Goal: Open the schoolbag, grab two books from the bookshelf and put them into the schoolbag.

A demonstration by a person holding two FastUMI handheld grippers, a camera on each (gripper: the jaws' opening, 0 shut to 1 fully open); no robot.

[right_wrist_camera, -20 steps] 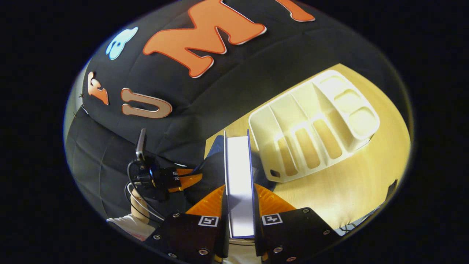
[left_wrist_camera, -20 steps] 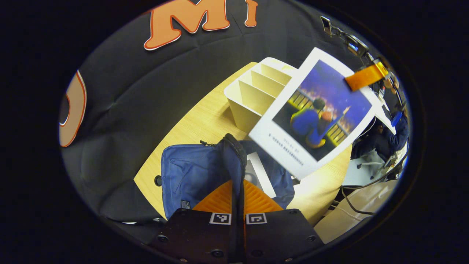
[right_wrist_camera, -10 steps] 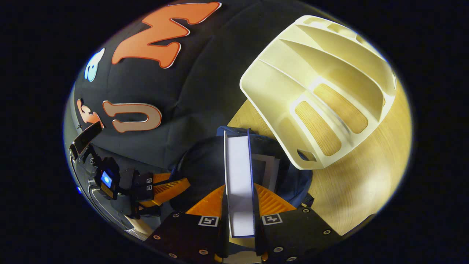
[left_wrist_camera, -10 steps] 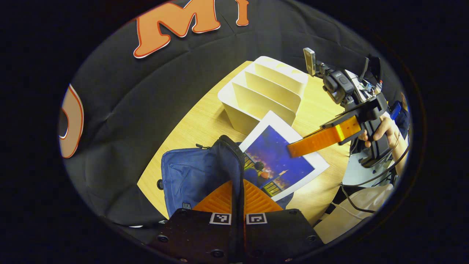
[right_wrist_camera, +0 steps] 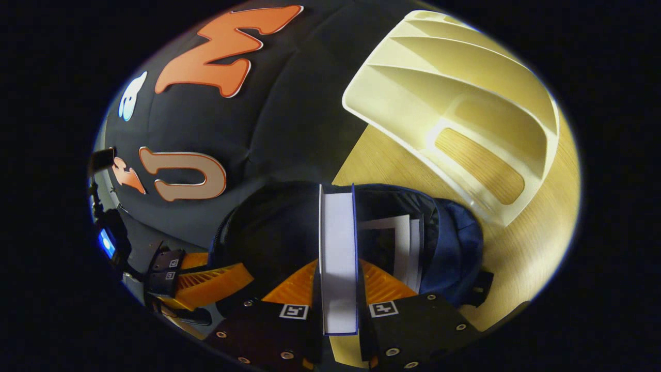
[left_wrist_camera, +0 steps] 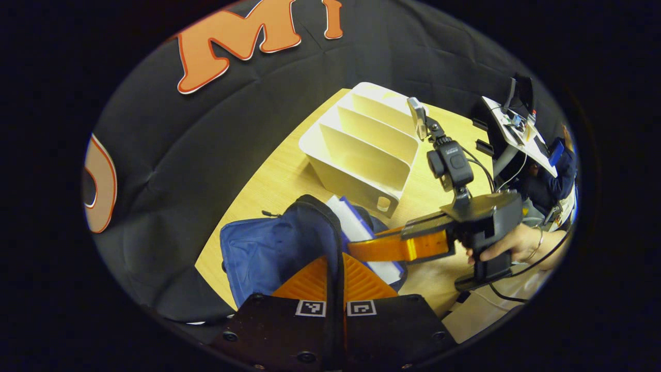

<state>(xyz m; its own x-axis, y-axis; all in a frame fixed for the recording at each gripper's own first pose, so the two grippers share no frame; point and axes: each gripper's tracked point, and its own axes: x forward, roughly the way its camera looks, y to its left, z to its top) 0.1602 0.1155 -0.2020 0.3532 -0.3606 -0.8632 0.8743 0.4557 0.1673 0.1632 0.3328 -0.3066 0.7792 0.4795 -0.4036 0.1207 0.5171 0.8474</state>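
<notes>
Blue fabric schoolbag (left_wrist_camera: 268,253): my left gripper (left_wrist_camera: 335,268) pinches its rim; my right gripper (right_wrist_camera: 338,289) clamps the blue-covered book (right_wrist_camera: 338,248), probably half inside—lower straight.

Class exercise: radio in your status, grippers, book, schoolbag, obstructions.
Left gripper shut on schoolbag flap. Right gripper shut on book, edge entering bag mouth. Another book already inside. Nothing blocking.

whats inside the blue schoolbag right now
Inside the open blue fabric schoolbag, one white-edged book already stands; the right gripper lowers a second blue-covered book in. The bag's bottom is hidden.
</notes>
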